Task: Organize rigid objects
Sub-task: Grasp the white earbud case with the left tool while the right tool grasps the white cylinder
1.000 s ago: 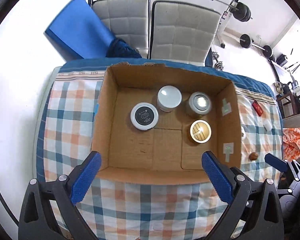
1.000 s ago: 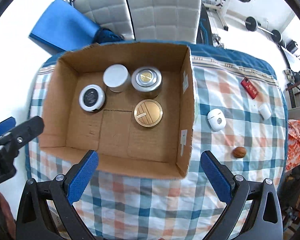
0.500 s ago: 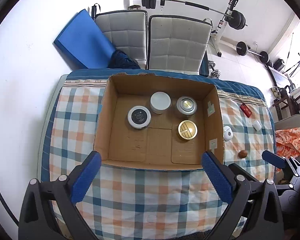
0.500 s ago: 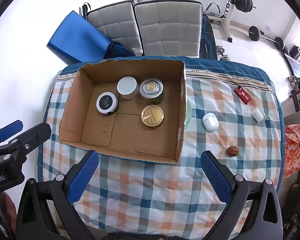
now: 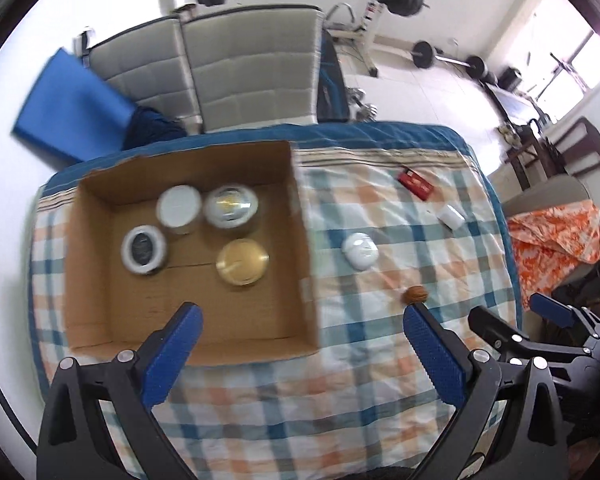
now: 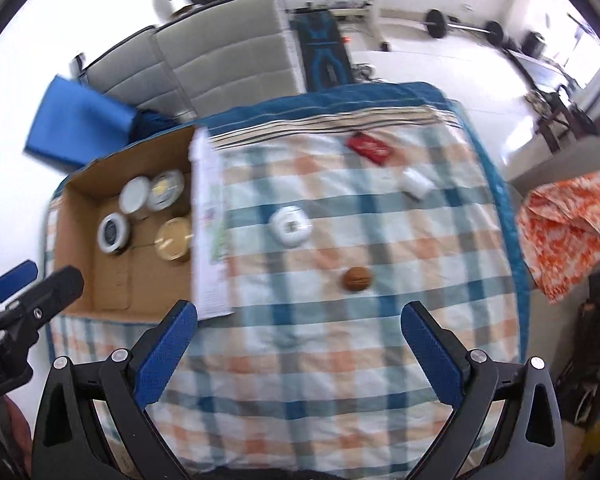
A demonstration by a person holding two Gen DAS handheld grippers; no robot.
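Both the left gripper (image 5: 300, 350) and right gripper (image 6: 298, 346) are held wide open, empty — the small round walnut (image 6: 357, 279) could be nudged away across the checked cloth (image 6: 340, 380) if approached off-centre.

One cardboard box (image 5: 100, 264), four round lidded jars (image 5: 242, 262) inside it at frame left, two white cases (image 6: 290, 226), one red packet (image 6: 369, 147), one brown nut (image 6: 357, 279), all on one checked cloth (image 6: 340, 360)

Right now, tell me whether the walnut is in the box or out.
Out. The walnut lies on the checked cloth, right of the cardboard box.
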